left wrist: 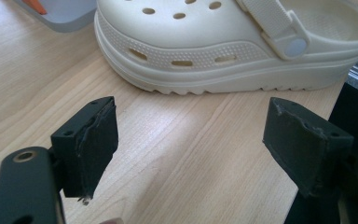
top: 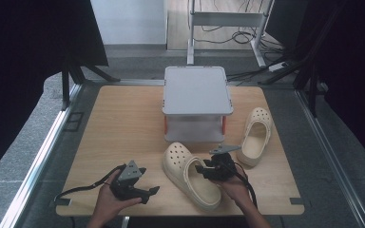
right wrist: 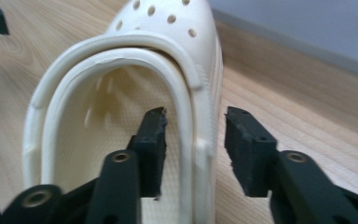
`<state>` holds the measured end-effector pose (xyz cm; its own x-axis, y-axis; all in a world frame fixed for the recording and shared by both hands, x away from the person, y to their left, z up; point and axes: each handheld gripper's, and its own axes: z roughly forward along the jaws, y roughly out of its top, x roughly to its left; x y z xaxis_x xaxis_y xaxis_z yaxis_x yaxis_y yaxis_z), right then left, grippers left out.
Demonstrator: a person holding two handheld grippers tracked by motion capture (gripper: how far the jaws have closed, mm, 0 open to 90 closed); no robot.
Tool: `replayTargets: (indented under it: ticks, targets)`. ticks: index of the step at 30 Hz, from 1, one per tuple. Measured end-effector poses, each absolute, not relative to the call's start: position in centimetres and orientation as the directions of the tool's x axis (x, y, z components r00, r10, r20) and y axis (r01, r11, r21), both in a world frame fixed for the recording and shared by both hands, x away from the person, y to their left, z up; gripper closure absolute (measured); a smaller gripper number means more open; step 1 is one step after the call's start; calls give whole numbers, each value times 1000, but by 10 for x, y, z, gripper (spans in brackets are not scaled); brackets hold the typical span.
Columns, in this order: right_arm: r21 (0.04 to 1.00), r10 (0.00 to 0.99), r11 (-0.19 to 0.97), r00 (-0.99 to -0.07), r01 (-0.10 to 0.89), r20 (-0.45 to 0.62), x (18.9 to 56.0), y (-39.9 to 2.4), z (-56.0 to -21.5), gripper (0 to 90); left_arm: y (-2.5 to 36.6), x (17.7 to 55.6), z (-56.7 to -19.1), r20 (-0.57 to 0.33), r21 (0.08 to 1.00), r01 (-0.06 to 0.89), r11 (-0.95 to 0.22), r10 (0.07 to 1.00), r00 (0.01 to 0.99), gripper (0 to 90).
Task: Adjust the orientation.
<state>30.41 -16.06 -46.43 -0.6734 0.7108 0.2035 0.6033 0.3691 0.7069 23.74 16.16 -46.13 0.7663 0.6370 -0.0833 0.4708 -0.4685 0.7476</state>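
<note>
- Lying on the pale wooden table (top: 123,123), a cream perforated foam clog (top: 190,175) sits at about 6 o'clock from the grey two-tier plastic shelf (top: 197,102), toe toward 11 o'clock, heel toward 5 o'clock.
- The right gripper (top: 200,169) straddles the clog's side wall at the heel opening: in the right gripper view one jaw is inside the shoe and the other outside it, with the rim and wall between them.
- Its jaws stand apart, and a gap shows on the outer side, so the pads are not pinching the wall.
- The left gripper (top: 152,192) rests in the person's left hand (top: 108,202) at about 8 o'clock from the clog, well apart from it.
- In the left gripper view its jaws are spread wide over bare wood, with the clog's ridged sole and heel strap (left wrist: 270,18) beyond them.
- A second cream foam clog (top: 255,135) lies at 4 o'clock from the shelf, toe toward 12 o'clock.
</note>
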Motion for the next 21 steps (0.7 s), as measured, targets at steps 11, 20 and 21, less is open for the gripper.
replayTargets:
  ticks: [11, 20, 21]
  targets:
    - [732, 709, 317, -663, 603, 240, 299, -194, -451, 529, 161, 237, -461, -86, 746, 478, -464, 644, 760, 183]
    - [724, 778, 251, -579, 643, 244, 311, -224, -455, 605, 162, 238, -460, -85, 747, 477, -463, 645, 760, 183]
    - [714, 786, 249, -567, 654, 246, 315, -227, -459, 624, 161, 238, -461, -83, 745, 478, -466, 646, 759, 183]
